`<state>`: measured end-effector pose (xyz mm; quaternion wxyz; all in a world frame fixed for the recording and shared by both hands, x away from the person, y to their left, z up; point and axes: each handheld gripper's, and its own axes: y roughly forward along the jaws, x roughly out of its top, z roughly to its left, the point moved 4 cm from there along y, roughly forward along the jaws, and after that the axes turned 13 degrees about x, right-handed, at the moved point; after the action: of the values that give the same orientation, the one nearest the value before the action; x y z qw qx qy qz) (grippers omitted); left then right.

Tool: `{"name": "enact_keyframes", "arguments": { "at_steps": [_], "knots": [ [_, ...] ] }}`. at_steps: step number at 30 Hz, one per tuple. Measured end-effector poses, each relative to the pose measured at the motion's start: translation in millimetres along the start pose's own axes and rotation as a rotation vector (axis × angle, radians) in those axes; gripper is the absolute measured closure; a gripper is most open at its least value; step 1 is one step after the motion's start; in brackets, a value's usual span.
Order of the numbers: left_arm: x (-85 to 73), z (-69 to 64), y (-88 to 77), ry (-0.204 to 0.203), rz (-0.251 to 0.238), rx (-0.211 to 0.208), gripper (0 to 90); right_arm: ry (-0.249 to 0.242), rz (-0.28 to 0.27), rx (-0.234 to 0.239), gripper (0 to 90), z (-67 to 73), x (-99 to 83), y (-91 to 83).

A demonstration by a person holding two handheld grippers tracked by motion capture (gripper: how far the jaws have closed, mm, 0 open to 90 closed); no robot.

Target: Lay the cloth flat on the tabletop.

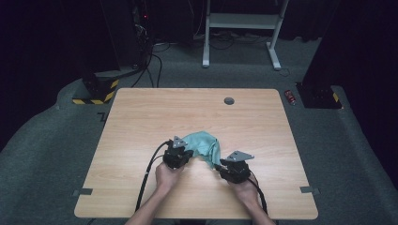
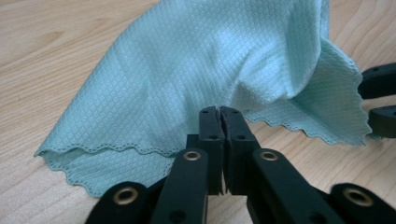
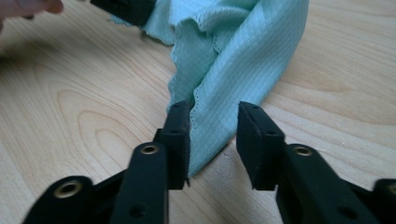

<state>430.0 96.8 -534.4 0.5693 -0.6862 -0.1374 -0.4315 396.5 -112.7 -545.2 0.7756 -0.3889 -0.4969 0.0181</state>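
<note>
High view: teal cloth (image 1: 202, 145), bunched on the near middle of the wooden surface (image 1: 141, 122); left hand-held gripper (image 1: 186, 151) clamped on its edge to anchor it, right hand-held gripper (image 1: 219, 165) parted around a hanging corner, ready to pinch.

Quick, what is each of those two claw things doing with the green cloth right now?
Left gripper: closed, pinching an edge of the green cloth.
Right gripper: open, a corner of the cloth between its jaws, not yet pinched.
</note>
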Motion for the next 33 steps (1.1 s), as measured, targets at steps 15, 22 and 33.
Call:
{"name": "enact_keyframes", "arguments": {
  "at_steps": [15, 22, 33],
  "knots": [
    [11.5, -11.6, -14.2, 0.029, -0.043, -0.051, 82.2, -0.021, 0.004, -0.034, 89.8, -5.4, -0.3, -5.6],
    [7.0, -41.0, -12.6, 0.082, -0.006, -0.114, 67.5, -0.011, -0.009, -0.057, 89.4, -9.7, 4.4, -12.2],
    [1.3, -60.3, 11.1, 0.091, 0.053, -0.098, 57.4, -0.003, 0.01, -0.028, 71.2, -7.7, -0.1, -9.5]
  ]
}}
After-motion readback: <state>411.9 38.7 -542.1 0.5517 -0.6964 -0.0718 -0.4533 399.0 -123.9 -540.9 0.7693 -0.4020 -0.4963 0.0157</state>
